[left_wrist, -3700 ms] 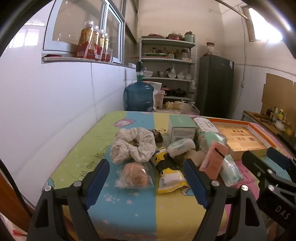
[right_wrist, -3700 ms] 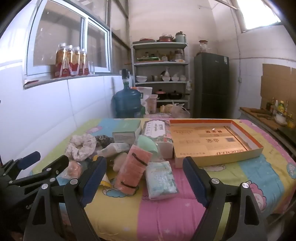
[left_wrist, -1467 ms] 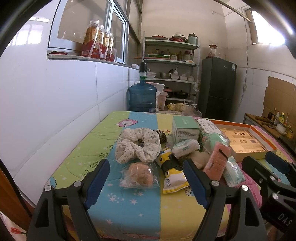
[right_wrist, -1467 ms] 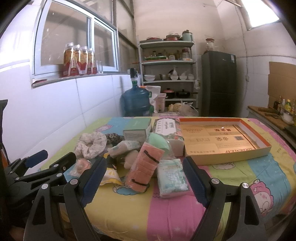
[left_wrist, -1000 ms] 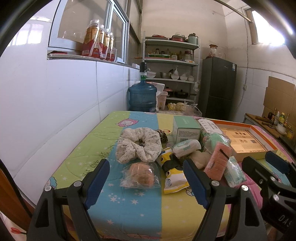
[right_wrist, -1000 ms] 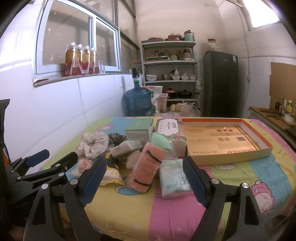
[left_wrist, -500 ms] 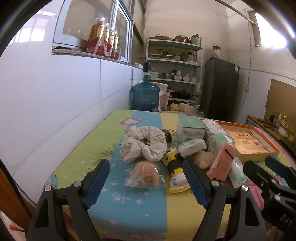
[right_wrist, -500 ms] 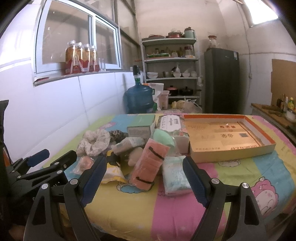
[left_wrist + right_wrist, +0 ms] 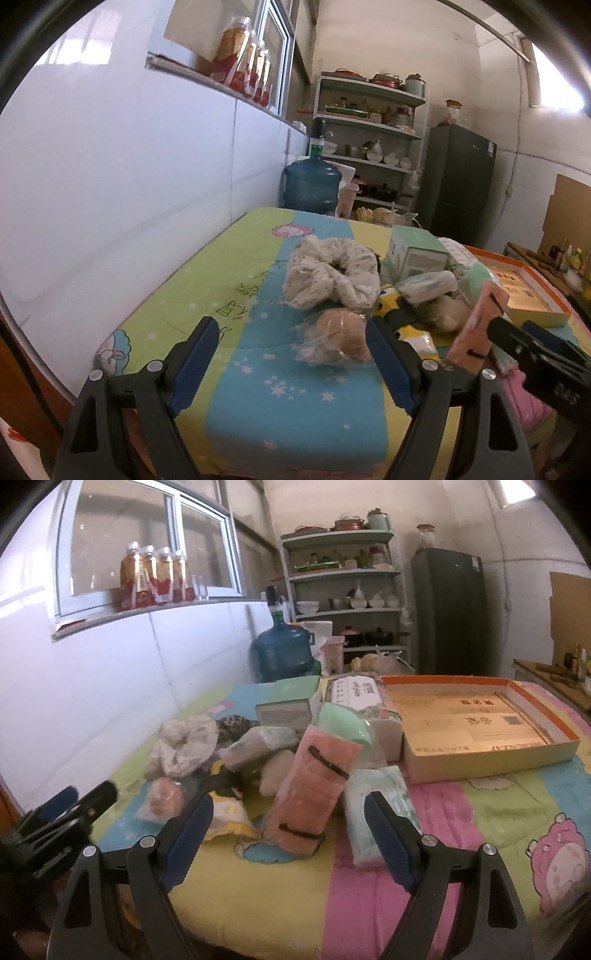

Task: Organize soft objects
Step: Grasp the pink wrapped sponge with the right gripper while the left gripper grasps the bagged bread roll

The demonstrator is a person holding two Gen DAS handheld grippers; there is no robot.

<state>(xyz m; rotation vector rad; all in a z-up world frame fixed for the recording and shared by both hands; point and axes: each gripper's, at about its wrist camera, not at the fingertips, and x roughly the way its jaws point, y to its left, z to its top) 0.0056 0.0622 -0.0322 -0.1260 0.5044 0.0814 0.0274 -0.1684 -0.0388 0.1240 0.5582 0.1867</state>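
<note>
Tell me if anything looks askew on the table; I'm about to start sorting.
The pink sponge stack stands tilted, propped against the heap rather than lying flat. The soft things are jumbled on each other beside the orange box, which holds none of them. Nothing looks spilled or torn.

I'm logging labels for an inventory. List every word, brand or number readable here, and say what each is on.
Nothing can be quoted with confidence.
Orange-rimmed box: Chinese characters and a Latin line, too blurred.
Tablecloth: Chinese writing, too blurred.
White pack: print too small.

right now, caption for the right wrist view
Open right gripper faces a pink sponge pack in the pile beside an empty orange-rimmed box.
</note>
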